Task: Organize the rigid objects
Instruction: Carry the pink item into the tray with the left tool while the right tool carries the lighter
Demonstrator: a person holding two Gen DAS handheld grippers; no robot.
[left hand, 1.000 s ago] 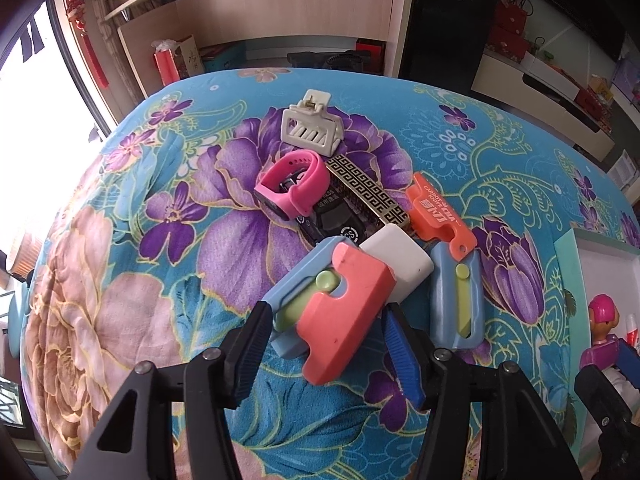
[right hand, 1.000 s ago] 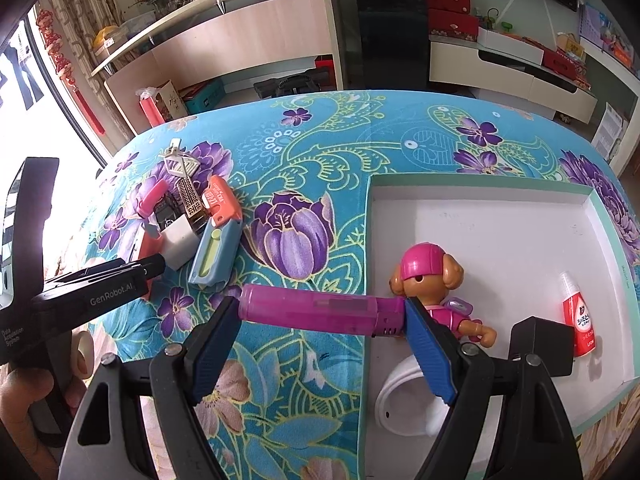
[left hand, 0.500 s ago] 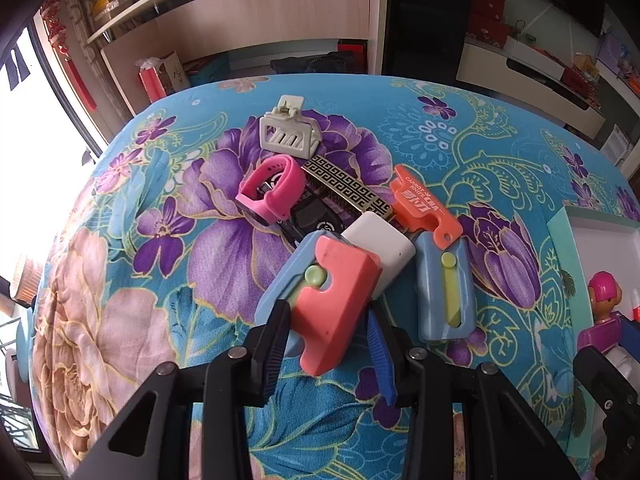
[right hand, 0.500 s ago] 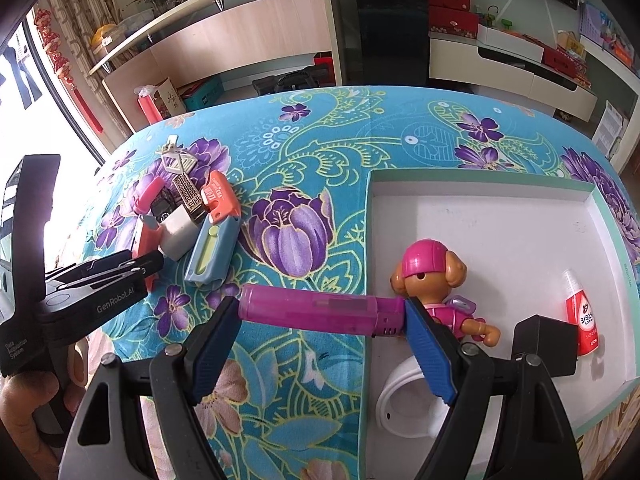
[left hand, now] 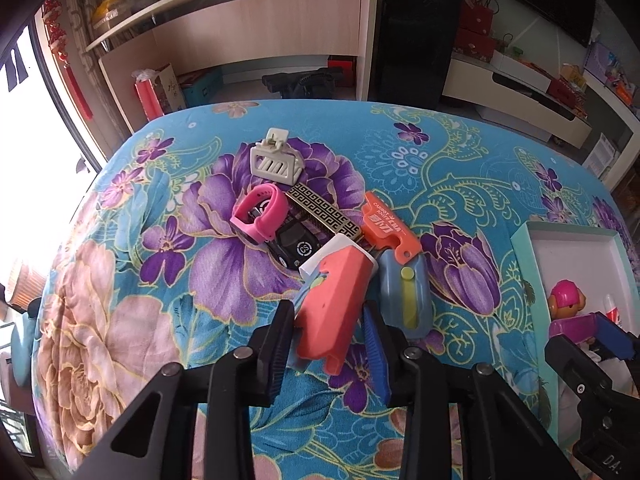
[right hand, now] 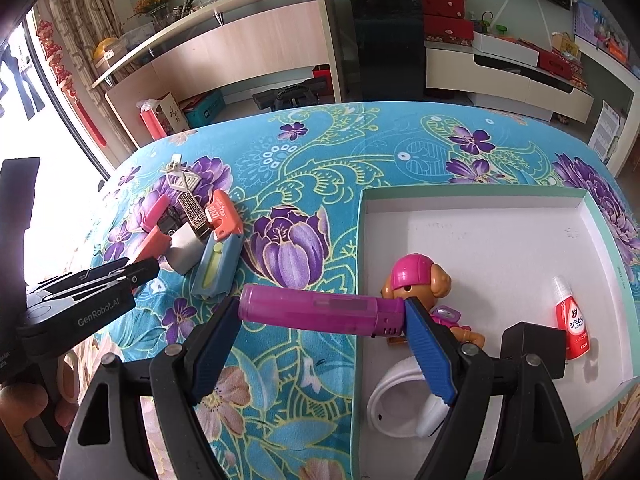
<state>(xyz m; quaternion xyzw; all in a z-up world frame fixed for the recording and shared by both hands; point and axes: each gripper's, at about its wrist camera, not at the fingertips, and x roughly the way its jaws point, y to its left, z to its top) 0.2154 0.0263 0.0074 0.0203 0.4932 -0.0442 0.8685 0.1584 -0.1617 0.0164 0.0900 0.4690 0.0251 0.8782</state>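
A coral plastic cutter point(left hand: 336, 292) sits tilted up between the pads of my left gripper point(left hand: 328, 320), raised off the pile. The jaws are closing and both pads press its sides. Under its left edge a bit of a light blue piece point(left hand: 303, 294) shows. My right gripper point(right hand: 322, 314) is shut endwise on a translucent pink lighter point(right hand: 316, 312), held level over the near left rim of the white tray point(right hand: 480, 232). The left gripper point(right hand: 132, 276) shows at the left in the right wrist view.
On the flowered cloth lie a cream hair claw point(left hand: 276, 162), a pink watch point(left hand: 260, 220), a black toy car point(left hand: 296, 242), an orange knife point(left hand: 390, 226), a white block point(left hand: 336, 246) and a blue cutter point(left hand: 404, 296). The tray holds a toy dog point(right hand: 416, 280), a red bottle point(right hand: 572, 320) and a white earmuff-like thing point(right hand: 396, 396).
The left jaws have narrowed onto the coral cutter, which has tipped up and risen off the blue piece with the gripper. The right gripper and its lighter have stayed put.
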